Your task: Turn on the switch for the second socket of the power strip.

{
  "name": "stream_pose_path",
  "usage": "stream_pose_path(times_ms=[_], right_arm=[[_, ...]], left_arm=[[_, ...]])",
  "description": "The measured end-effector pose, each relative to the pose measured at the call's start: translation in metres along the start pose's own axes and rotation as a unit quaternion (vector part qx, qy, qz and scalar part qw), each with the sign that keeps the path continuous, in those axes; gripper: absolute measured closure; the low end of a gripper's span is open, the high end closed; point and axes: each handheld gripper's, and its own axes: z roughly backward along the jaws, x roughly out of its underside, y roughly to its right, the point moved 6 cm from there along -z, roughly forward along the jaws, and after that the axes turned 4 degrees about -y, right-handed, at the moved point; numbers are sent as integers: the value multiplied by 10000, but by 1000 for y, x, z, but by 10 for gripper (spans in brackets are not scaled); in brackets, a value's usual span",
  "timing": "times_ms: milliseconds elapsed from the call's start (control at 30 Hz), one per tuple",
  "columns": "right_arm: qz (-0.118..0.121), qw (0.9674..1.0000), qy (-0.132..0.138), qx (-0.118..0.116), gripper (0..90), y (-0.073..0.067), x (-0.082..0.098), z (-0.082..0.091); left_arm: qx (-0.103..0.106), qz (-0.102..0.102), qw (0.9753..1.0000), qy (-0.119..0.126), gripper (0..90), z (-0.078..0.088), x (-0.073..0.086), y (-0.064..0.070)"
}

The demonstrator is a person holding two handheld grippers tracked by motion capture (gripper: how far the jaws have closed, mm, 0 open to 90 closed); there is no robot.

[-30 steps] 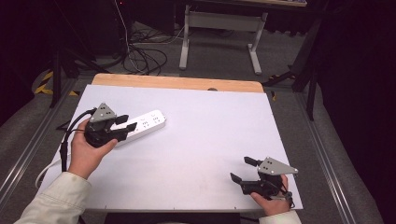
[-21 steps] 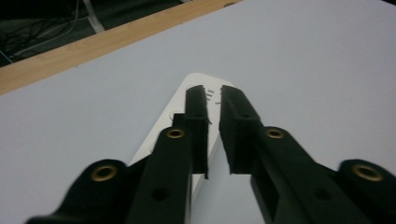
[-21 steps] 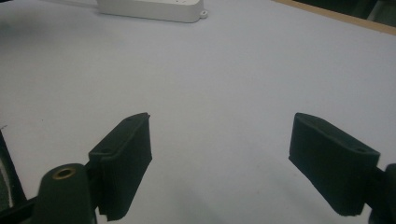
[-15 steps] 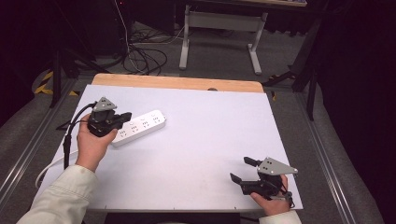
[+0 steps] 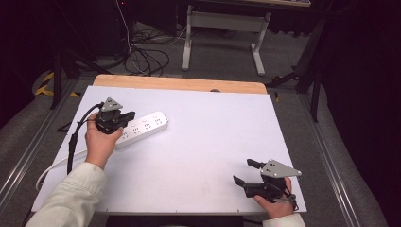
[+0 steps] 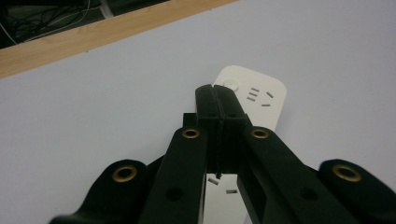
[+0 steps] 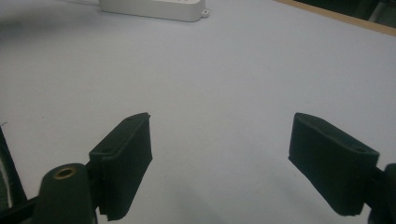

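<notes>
A white power strip lies flat on the left part of the white table top. My left gripper hovers over the strip's left half, held by a hand in a pale sleeve. In the left gripper view its jaws are pressed together, the left gripper pointing at the power strip's end with a round button. Nothing shows between them. My right gripper rests near the table's front right corner, jaws wide apart. In the right gripper view the right gripper holds nothing and the power strip lies far off.
The strip's white cord runs off the table's left front. A wooden strip borders the far edge. Beyond it, on the floor, stand a desk frame and loose cables.
My left gripper has moved a little forward and to the right, over the power strip. The strip and the right gripper have stayed in place.
</notes>
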Motion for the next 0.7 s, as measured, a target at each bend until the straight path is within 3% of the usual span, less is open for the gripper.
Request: stream_pose_path(times_ms=[133,367,700], right_arm=[[7,10000,2,-9,215,0,0,0],[14,10000,-4,-18,214,0,0,0],[35,10000,-41,-10,214,-1,1,-1]], left_arm=[[-160,-40,9997,-157,900,-8,5,-6],[-233,-6,9993,-286,900,-14,9,-9],[-165,120,9985,-512,900,-23,16,-12]])
